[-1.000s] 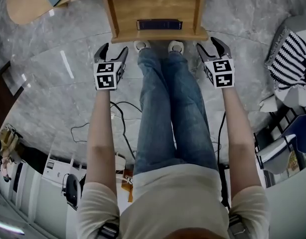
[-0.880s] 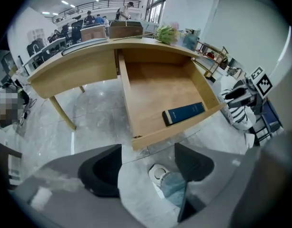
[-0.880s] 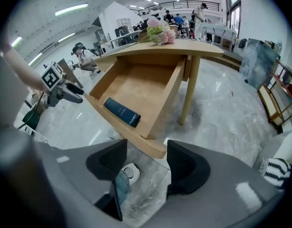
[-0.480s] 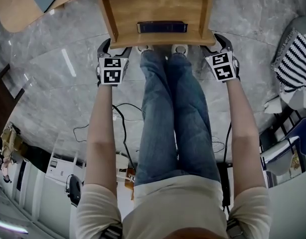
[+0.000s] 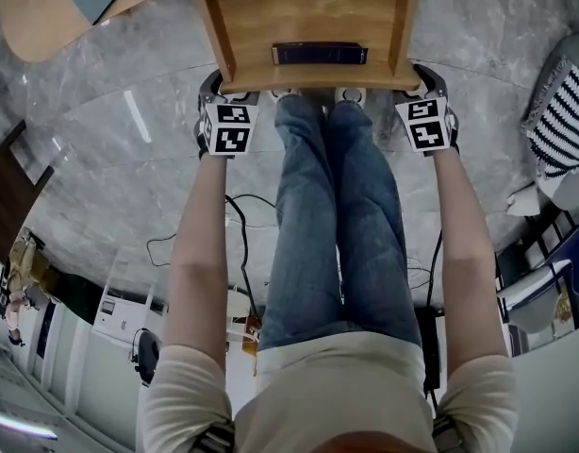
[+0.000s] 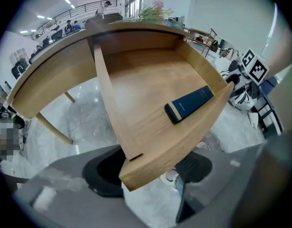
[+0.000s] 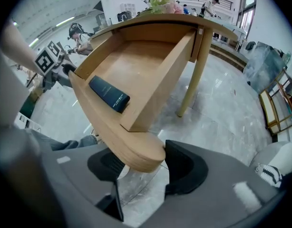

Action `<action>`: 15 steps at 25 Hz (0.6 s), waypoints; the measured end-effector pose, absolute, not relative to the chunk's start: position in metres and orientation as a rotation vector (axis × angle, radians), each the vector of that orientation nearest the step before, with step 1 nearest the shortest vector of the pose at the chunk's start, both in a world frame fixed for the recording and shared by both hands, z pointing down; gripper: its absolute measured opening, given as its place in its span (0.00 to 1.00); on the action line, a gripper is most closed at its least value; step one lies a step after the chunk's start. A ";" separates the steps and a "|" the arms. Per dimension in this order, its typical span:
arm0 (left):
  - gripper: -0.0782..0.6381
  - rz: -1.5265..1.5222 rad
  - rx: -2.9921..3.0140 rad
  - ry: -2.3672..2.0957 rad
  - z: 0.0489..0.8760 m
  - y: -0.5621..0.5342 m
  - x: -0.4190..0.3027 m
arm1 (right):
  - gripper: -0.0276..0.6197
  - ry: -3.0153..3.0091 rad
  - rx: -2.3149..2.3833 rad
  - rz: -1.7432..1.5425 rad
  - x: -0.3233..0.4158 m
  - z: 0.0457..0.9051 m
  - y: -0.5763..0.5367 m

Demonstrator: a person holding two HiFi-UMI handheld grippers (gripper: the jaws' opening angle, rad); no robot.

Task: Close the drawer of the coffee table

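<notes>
The wooden drawer (image 5: 308, 12) stands pulled out of the coffee table, with a dark blue flat box (image 5: 320, 54) lying against its front board. My left gripper (image 5: 225, 94) is at the drawer's front left corner (image 6: 136, 167). That corner sits between the jaws of the left gripper (image 6: 150, 175), which are closing; no pad is seen pressing on it. My right gripper (image 5: 427, 88) is at the front right corner (image 7: 141, 156), which lies between the closing jaws of the right gripper (image 7: 146, 167), close to the outer pad.
The person's jeans-clad legs (image 5: 337, 215) and shoes (image 5: 348, 93) stand just in front of the drawer. Cables (image 5: 235, 217) run over the marble floor. A striped cloth (image 5: 563, 111) lies at the right. A table leg (image 7: 193, 75) stands beside the drawer.
Both grippers have moved down and forward from in front of the drawer, and now they straddle its two front corners. The drawer itself has not visibly moved.
</notes>
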State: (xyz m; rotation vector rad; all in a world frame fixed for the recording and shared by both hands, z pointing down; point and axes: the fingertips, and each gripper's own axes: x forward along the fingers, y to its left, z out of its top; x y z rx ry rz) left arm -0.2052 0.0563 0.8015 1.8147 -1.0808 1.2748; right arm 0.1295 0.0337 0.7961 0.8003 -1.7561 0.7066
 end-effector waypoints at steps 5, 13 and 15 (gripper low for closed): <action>0.54 1.281 1.794 -1.091 0.793 0.057 -0.207 | 0.40 -1.742 0.802 0.703 0.129 0.789 0.035; 0.53 1.254 1.791 -1.070 0.772 0.059 -0.206 | 0.40 -1.738 0.806 0.736 0.129 0.766 0.036; 0.53 1.248 1.796 -1.068 0.767 0.059 -0.205 | 0.40 -1.741 0.810 0.743 0.130 0.761 0.035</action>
